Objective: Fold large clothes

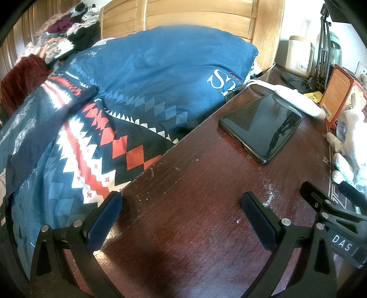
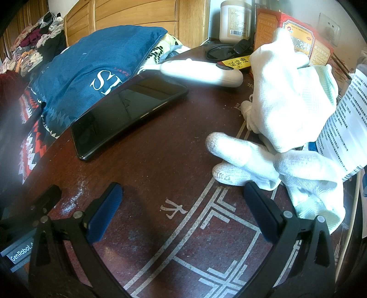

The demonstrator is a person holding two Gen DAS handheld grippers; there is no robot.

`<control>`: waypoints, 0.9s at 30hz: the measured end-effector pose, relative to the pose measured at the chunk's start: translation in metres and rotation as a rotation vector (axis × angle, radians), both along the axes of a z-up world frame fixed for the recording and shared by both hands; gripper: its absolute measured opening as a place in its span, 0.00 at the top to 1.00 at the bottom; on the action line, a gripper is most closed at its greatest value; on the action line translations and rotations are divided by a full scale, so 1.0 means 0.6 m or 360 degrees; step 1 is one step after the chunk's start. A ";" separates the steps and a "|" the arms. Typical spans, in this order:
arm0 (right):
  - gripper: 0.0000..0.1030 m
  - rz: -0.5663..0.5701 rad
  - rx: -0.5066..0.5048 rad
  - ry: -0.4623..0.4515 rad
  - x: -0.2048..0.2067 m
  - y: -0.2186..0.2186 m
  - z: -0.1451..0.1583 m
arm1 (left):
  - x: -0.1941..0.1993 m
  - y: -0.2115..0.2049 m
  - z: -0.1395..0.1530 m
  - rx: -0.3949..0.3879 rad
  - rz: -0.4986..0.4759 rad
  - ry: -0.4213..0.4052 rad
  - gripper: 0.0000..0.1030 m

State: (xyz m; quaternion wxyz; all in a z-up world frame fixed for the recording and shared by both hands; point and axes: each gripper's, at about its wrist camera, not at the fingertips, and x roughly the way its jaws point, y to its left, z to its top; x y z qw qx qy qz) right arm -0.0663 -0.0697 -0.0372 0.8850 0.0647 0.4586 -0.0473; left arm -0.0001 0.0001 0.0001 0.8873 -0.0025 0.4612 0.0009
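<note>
Beside the black phone [image 1: 261,129] on the dark red tabletop [image 1: 195,206], both tongs rest low with nothing between their blue pads. Left tongs [image 1: 181,215]: spread wide over bare wood at the tabletop's edge. Right tongs [image 2: 183,206]: likewise spread, over a white inlaid pattern. Beyond the phone lie a white remote-like device [image 2: 201,72], a lidded cream jar [image 2: 235,21] whose contents cannot be seen, and a red-and-orange box [image 2: 296,39]. Clothes to be folded form a heap [image 1: 66,29] on the bed, far beyond the phone, past a blue patterned quilt [image 1: 146,75]. Only the right view shows the white gloves [image 2: 286,110] fully, and a printed paper [image 2: 346,128] next to them.
</note>
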 end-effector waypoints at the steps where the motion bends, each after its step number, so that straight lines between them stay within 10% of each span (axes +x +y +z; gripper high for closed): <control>1: 0.00 0.0000 0.0000 0.0000 0.000 0.000 0.000 | 0.000 0.000 0.000 0.0000 0.0000 0.0000 0.00; 27: 0.00 0.0000 0.0001 0.0000 0.000 0.000 0.000 | 0.002 0.000 0.000 0.0000 -0.0015 0.0007 0.00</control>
